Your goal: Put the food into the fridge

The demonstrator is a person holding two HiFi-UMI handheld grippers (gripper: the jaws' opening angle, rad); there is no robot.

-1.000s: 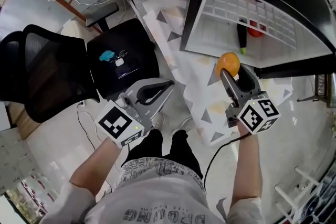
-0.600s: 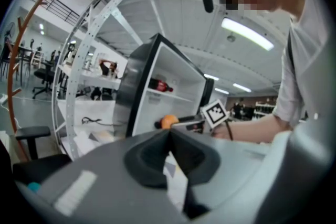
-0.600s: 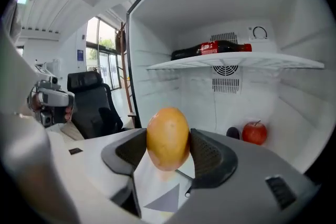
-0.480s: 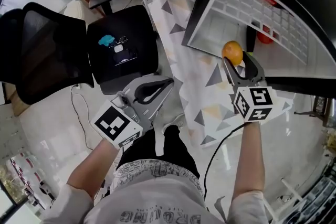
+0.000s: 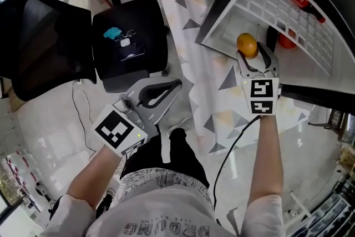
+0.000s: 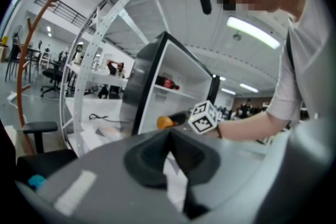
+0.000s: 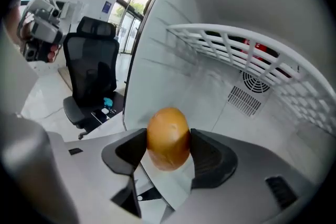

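**Q:** Where was the orange, and what held it?

**A:** The right gripper was closed on the orange, with 1 jaw on each side of its widest part. It sat at the fridge opening, below the wire shelf, at 1 o'clock in the head view. The left gripper hung at 7 o'clock, jaws together and empty.

**Q:** How would the orange handle?

**A:** Probably light, firm and smooth. Being round, it could roll once released. Hold across the middle with moderate force.
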